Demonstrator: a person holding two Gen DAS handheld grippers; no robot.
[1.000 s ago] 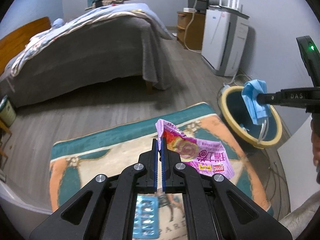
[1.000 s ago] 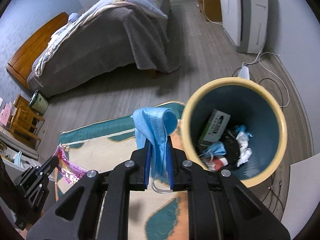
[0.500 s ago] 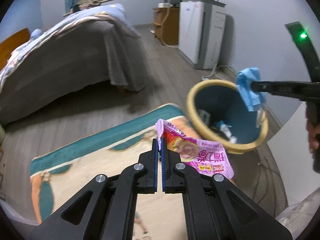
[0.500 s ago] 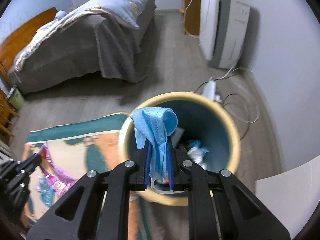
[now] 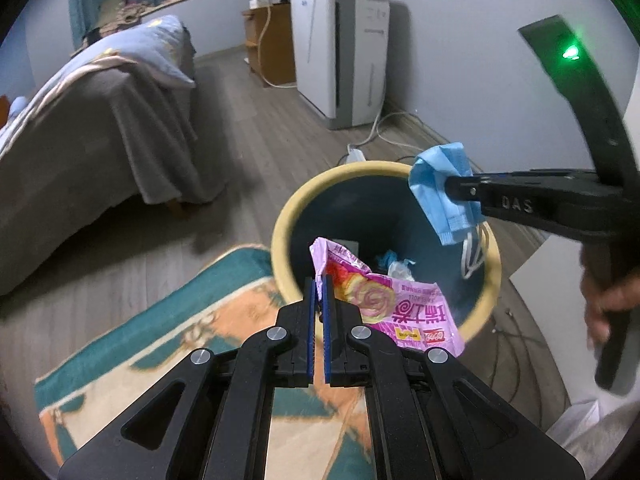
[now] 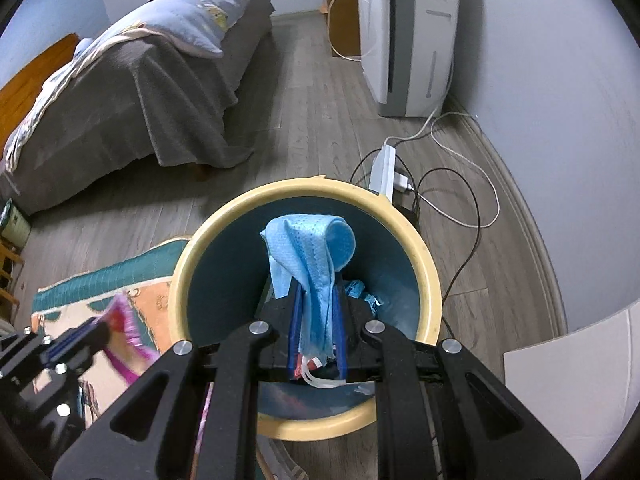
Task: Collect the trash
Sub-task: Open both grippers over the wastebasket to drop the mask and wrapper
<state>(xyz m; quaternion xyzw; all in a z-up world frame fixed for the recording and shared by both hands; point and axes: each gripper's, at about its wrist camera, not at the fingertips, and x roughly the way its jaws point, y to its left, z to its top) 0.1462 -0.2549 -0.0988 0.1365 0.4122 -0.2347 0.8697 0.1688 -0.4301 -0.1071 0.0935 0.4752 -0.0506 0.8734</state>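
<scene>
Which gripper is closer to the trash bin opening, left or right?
Right. The right gripper holds the blue mask directly over the bin. The left gripper, holding the pink wrapper, is at the bin's rug-side rim.

The blue face mask (image 6: 316, 272) hides most of the bin (image 6: 428, 264) contents; the pink wrapper (image 6: 124, 344) blurs, perhaps from motion, its print unreadable

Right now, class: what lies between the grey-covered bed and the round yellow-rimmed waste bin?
Only bare grey wood-plank floor separates the grey-covered bed from the round yellow-rimmed waste bin; the right wrist view shows this best, and the left wrist view agrees.
</scene>
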